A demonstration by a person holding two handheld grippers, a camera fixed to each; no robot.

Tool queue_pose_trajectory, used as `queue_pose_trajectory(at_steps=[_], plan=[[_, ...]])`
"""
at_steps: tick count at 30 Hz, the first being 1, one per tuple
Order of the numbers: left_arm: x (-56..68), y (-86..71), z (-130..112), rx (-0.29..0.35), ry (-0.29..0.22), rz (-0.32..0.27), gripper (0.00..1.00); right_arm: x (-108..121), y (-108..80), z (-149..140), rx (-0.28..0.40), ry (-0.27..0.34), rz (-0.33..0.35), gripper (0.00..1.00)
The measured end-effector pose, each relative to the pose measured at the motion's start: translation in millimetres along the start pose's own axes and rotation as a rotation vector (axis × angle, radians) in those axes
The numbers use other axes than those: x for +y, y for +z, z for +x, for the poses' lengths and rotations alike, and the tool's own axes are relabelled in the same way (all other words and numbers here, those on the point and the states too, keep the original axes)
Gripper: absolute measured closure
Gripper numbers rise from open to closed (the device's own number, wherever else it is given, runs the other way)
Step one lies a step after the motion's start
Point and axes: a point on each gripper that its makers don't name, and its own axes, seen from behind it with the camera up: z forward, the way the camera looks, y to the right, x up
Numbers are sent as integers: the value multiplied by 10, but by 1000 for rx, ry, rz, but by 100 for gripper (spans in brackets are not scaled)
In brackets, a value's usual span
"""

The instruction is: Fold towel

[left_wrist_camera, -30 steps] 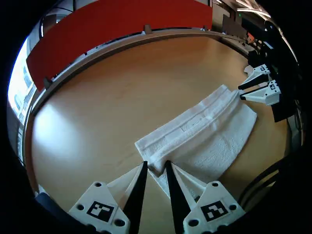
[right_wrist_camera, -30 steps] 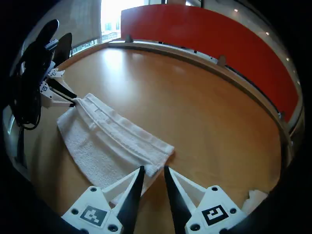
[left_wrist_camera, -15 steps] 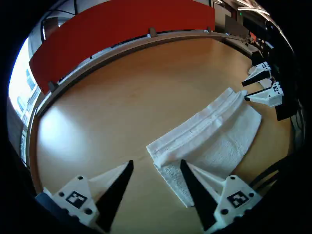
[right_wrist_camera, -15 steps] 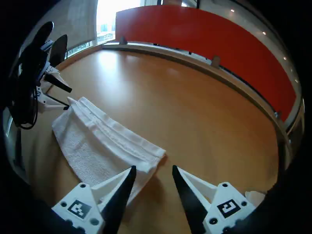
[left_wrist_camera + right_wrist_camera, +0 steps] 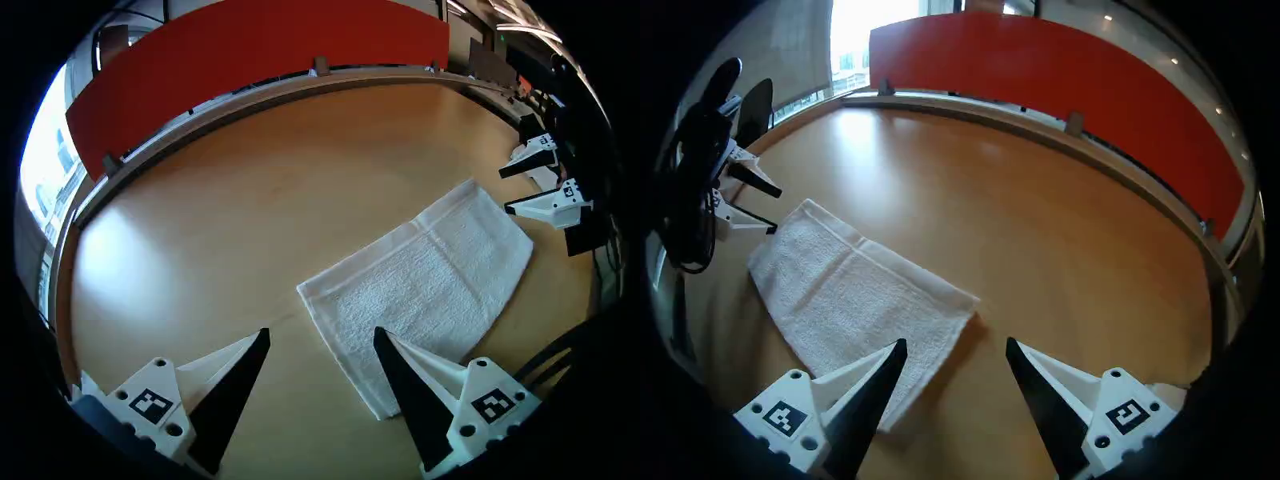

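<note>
In the left gripper view, the left gripper (image 5: 320,330) is spread and empty at the near end of the towel (image 5: 424,276), which lies flat on the table (image 5: 240,200). In the right gripper view, the right gripper (image 5: 956,342) is likewise spread and empty, with the towel just ahead and to the left.

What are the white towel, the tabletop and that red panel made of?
The towel looks like white cotton terry: nubby looped pile, with a flat woven band near one edge. The table seems wood or wood-look laminate: light brown, faint grain, a soft sheen under the window glare. The red panel is smooth and matte, perhaps painted board or plastic; I cannot tell.
</note>
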Motion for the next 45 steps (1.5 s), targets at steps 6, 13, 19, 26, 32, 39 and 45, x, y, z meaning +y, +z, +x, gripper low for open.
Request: queue_pose_trajectory(at_steps=[6, 13, 19, 26, 32, 39, 45], plan=[[10, -56, -30, 4, -11, 0, 4, -33, -56, -24, 3, -1, 2, 4], [31, -158, -95, 11, -29, 1, 4, -95, -151, -91, 6, 0, 3, 4], [59, -250, -203, 12, -47, 6, 4, -171, -247, -180, 7, 5, 4, 4], [107, -354, -350, 12, -76, 14, 4, -253, -360, -276, 12, 18, 3, 4], [132, -435, -459, 13, -103, 20, 4, -312, -458, -317, 22, 34, -1, 4], [130, -511, -568, 12, -121, 32, 4, -345, -518, -415, 20, 38, -3, 4], [128, -553, -634, 14, -134, 45, 4, -359, -519, -433, 22, 28, 7, 4]])
